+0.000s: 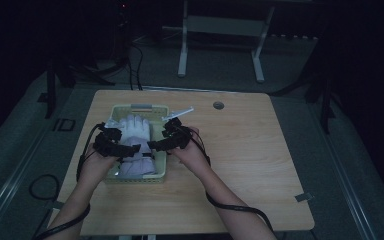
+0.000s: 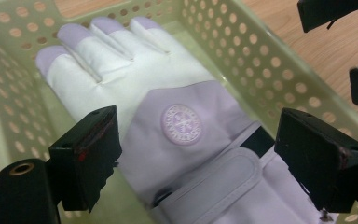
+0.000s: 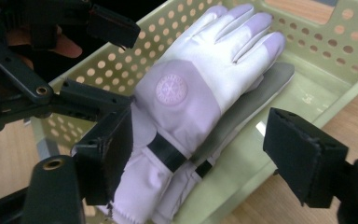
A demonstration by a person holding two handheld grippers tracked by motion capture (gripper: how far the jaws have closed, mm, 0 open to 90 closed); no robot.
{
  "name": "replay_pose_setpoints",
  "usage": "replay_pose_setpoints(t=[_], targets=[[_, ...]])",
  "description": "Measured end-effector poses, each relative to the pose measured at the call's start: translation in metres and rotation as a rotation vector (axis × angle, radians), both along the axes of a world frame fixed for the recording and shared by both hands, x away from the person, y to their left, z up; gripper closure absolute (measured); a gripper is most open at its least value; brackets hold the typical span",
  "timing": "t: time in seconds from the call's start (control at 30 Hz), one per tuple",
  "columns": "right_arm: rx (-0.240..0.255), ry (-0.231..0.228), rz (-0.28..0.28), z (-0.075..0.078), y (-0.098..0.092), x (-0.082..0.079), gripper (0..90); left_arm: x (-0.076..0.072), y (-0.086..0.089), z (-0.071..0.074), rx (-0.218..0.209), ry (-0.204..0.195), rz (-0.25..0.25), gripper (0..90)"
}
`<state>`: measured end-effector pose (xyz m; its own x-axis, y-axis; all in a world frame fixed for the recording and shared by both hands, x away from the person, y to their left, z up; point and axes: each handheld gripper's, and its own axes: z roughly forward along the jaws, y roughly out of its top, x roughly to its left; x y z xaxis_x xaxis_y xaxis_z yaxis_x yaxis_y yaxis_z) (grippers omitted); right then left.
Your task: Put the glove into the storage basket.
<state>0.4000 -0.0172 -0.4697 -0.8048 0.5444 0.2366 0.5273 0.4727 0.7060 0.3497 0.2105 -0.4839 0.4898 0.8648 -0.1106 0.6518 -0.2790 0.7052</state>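
The left gripper [image 1: 132,148] is hovering over the near-left part of a pale green perforated basket [image 1: 161,171], its two black jaws standing wide apart with nothing pressed between them. In the left gripper view those jaws are framing the cuff end of a white and lilac glove [image 2: 168,121], and neither pad is touching the fabric. The right gripper [image 1: 152,145] is hanging just beside it, over the basket's right wall, and its jaws are likewise spread and gripping nothing; in the right gripper view [image 3: 196,154] they are straddling the glove's [image 3: 191,88] wrist strap without contact. The tips of the two grippers are sitting close together above the middle of the basket.

The glove is lying flat inside the basket, back upward, with a round embroidered badge [image 2: 181,123] showing on its lilac panel and its lilac-tipped fingers pointing toward the basket's far end. In the right gripper view it is resting on top of a second glove [image 3: 256,98], whose grey side is peeking out underneath.

The basket is sitting on the left half of a light wooden table [image 1: 250,150], with the person's forearms coming in from the near edge. A clear plastic strip [image 1: 180,112] is lying just beyond the basket's far right corner.
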Motion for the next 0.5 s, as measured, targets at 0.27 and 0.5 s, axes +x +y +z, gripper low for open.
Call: replay_pose_setpoints(t=[0.27, 0.5], targets=[[0.02, -0.005, 0.028, -0.002, -0.016, 0.0, 16.3, -0.006, -0.013, 0.004, -0.096, -0.004, -0.019, 14.7], [0.008, -0.013, 0.052, -0.002, -0.029, 0.004, 16.2, -0.009, -0.031, 0.01, -0.114, -0.031, -0.03, 5.2]])
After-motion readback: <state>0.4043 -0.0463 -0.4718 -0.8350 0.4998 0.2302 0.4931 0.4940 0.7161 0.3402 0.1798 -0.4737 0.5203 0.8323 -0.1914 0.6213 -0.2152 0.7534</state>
